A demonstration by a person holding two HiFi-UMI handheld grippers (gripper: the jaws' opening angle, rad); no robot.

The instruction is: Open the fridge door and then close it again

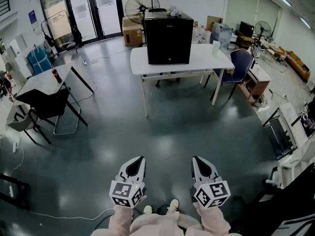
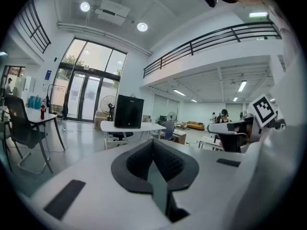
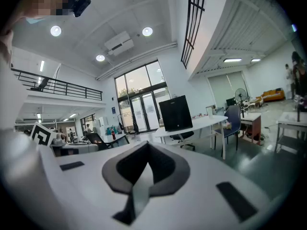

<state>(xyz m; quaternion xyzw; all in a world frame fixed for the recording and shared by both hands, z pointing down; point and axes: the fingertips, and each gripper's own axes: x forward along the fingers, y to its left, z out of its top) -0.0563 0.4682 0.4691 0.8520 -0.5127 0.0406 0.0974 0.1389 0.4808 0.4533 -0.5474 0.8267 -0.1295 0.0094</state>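
At the far left, a cluster of blue drum-shaped containers [image 1: 38, 59] stands on the grey glossy floor [image 1: 162, 132]; what they hold cannot be made out. Near them, a dark plastic bottle with a red label [image 1: 56, 75] stands upright on a small white side bench [image 1: 39, 82], with a black folding chair [image 1: 47, 107] just beside it.

The left hand-held gripper [image 1: 141, 160] is white, with a marker cube at its base. It is held low and near level, and its dark ribbed pads are pressed together with nothing between them.

A brown cardboard box [image 1: 132, 33] sits on the floor behind the main bench, its contents out of sight. A black round-caged standing fan [image 1: 139, 6] stands just beside it.

The black cube-shaped mini fridge [image 1: 168, 38] stands upright on the white rectangular bench [image 1: 211, 59], nearer the left half of the bench. Its flat door faces the person and is closed flush, so nothing inside shows. The fridge is well apart from both grippers, with open floor between.

The right hand-held gripper [image 1: 195, 160] matches the left: its jaws are together and empty, and it points toward the fridge.

A pale translucent cup [image 1: 216, 45] stands on the bench right of the fridge; whether anything is in it cannot be told. A dark blue upholstered chair [image 1: 241, 65] stands at the bench's right end.
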